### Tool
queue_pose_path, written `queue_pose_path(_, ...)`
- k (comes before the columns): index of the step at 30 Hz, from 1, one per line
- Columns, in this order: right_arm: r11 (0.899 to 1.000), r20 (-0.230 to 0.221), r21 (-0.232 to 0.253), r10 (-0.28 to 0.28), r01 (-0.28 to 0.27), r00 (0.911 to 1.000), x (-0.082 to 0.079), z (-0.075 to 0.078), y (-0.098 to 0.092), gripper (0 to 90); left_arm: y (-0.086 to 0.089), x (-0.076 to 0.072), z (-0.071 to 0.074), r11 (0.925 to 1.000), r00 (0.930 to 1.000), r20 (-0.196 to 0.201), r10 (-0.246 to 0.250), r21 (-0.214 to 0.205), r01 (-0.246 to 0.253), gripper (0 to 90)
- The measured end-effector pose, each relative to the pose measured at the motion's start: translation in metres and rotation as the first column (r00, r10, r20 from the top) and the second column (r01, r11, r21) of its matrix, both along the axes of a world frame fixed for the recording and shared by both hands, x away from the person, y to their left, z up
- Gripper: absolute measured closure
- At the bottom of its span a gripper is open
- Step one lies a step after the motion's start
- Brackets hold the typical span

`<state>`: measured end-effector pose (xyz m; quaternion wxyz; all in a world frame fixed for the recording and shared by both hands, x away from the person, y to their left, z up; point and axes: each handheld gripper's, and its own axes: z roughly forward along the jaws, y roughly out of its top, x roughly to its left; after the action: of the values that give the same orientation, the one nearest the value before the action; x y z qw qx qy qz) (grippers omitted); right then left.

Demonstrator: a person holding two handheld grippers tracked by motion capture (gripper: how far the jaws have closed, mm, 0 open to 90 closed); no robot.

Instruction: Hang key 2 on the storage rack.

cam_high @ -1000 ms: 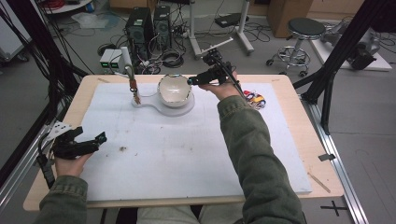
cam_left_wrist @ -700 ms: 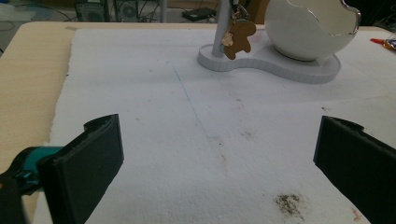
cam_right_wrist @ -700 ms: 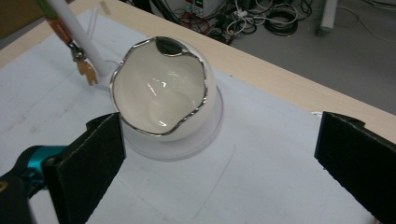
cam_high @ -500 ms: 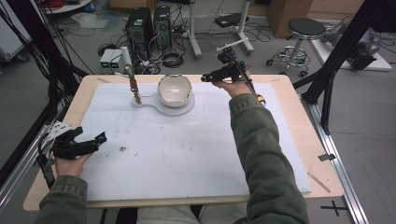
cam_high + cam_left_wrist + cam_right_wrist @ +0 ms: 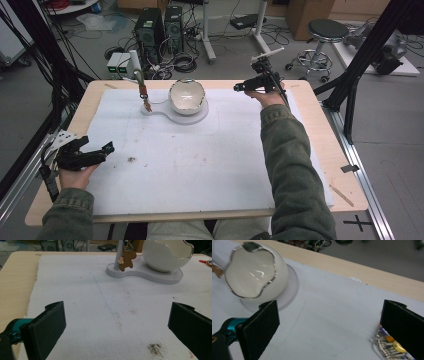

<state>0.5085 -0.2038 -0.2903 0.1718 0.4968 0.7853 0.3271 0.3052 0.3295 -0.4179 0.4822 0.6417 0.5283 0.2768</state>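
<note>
glossy eggshell-shaped white bowl (image 5: pixel 255 271) beside wide-open, empty right gripper (image 5: pixel 329 327); left gripper (image 5: pixel 117 332) likewise agape

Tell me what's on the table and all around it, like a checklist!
Surface: wooden table covered by a white foam sheet with small dark smudges.
Job's things: white egg-shaped bowl with a jagged rim, on a white stand; a brown bear charm hangs from the stand's post.
Clutter: small colourful keyring bundle on the sheet, beside the right gripper's jaw.
Grippers: left gripper open, at the table's left edge; right gripper open, right of the bowl.
Cables: one trails from each gripper; more tangled on the floor.
Surroundings: computer towers, a stool, black frame posts.
</note>
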Motion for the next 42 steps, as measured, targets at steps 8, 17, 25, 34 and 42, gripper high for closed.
queue_pose_path(8,0.998,-0.034,0.007,-0.064,0.064,0.9974,0.003,-0.020,-0.028,1.6,0.000,-0.001,0.000,1.0000,1.0000,-0.003,0.003,0.004,-0.003,2.0)
queue_pose_path(17,0.994,-0.064,-0.013,-0.109,0.108,0.9920,0.009,-0.027,-0.043,1.7,0.000,0.000,-0.001,1.0000,1.0000,-0.009,0.003,0.006,-0.003,2.0)
queue_pose_path(25,0.992,-0.093,0.013,-0.122,0.123,0.9882,0.018,-0.038,-0.054,4.4,0.000,0.000,-0.001,1.0000,1.0000,-0.007,0.004,0.003,-0.004,2.0)
queue_pose_path(34,0.989,-0.122,-0.007,-0.146,0.146,0.9818,0.027,-0.052,-0.070,4.4,0.001,-0.001,-0.002,1.0000,0.9998,-0.017,0.009,0.002,-0.009,2.0)
queue_pose_path(42,0.984,-0.164,-0.024,-0.181,0.179,0.9697,0.033,-0.075,-0.086,5.0,0.000,0.000,-0.003,0.9999,0.9998,-0.021,0.009,0.006,-0.009,2.0)
